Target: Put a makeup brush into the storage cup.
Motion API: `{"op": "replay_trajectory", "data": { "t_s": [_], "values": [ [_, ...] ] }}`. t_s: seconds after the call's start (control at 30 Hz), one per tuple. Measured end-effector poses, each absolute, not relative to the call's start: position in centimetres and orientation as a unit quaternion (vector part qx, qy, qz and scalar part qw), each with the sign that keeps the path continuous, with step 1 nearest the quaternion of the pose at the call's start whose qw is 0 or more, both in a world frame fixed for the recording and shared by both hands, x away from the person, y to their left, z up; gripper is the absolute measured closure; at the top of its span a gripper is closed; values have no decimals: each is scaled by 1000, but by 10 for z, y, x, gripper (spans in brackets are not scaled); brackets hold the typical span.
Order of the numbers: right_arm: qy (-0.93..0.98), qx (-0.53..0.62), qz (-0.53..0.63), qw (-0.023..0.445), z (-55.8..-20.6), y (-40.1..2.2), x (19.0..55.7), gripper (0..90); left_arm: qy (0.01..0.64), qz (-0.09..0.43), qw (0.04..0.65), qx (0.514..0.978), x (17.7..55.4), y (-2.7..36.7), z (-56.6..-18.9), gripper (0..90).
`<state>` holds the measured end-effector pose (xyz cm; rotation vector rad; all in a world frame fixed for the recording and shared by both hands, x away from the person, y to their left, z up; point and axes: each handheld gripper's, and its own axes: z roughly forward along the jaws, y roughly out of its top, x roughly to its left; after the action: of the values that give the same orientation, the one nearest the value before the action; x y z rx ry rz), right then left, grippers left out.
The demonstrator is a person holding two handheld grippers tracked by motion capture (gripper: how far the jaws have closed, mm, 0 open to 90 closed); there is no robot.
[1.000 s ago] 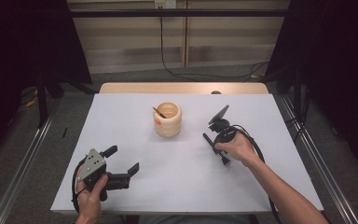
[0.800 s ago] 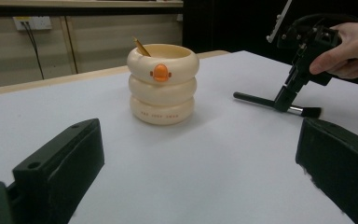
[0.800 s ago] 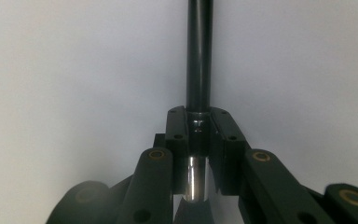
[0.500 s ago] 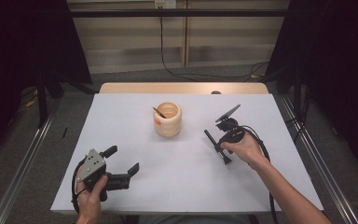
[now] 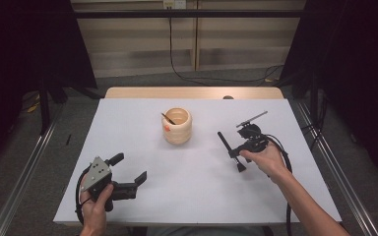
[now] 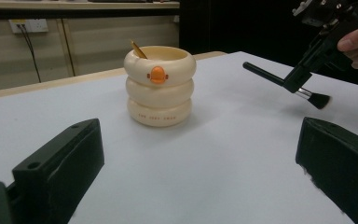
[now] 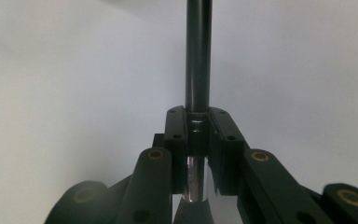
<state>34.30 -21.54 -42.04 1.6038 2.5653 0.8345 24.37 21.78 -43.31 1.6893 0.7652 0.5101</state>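
Brush held right of the cup

My right gripper (image 5: pixel 234 156) clamps the brush (image 5: pixel 229 151) at its ferrule, right of the cup (image 5: pixel 177 126); light, stiff handle, soft bristles. My left gripper (image 5: pixel 130 173) gapes wide, empty.

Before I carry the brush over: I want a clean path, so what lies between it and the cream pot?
Nothing: the high view shows bare white table between the brush and the cream pot.
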Motion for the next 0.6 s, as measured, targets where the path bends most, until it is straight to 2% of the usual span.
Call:
{"op": "replay_trajectory", "data": {
  "t_s": [0.27,0.6],
  "values": [
    [812,498,306,8,-415,-222,331,789,330,218,572,719,244,219,-433,10],
    [796,463,388,40,-412,-228,320,789,332,218,571,718,244,219,-434,10]
  ]
}}
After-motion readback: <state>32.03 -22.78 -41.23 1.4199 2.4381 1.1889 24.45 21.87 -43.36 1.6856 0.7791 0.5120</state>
